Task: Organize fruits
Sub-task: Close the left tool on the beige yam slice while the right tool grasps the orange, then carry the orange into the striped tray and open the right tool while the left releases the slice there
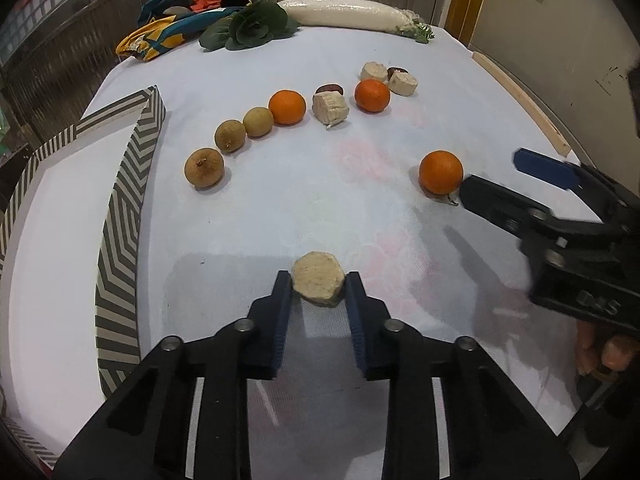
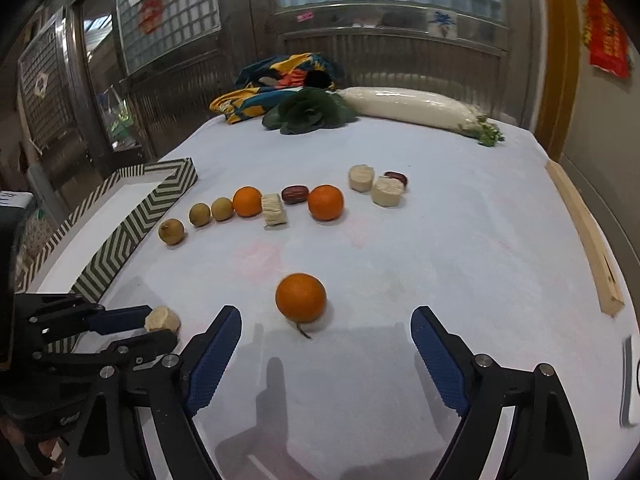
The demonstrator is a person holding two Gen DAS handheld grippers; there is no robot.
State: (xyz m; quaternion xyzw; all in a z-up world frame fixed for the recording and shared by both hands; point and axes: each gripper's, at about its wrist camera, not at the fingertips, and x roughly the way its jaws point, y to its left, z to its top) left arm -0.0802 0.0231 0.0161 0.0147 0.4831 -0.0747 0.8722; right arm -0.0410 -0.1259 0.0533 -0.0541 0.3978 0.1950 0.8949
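Left gripper (image 1: 319,286): clamped on a pale cut chunk (image 1: 318,283) at the table's (image 1: 280,200) near edge.
Right gripper (image 2: 326,326): jaws wide, empty; loose orange (image 2: 301,298) just ahead.
Beyond: row of fruit beside striped box (image 1: 128,208).

My left tool (image 1: 319,285) gripped a pale beige, cut chunk of root (image 1: 318,283) on the white-clothed surface (image 1: 280,200). My right tool (image 1: 492,178) stood open beside a round orange tangerine (image 1: 440,171), one finger touching it.
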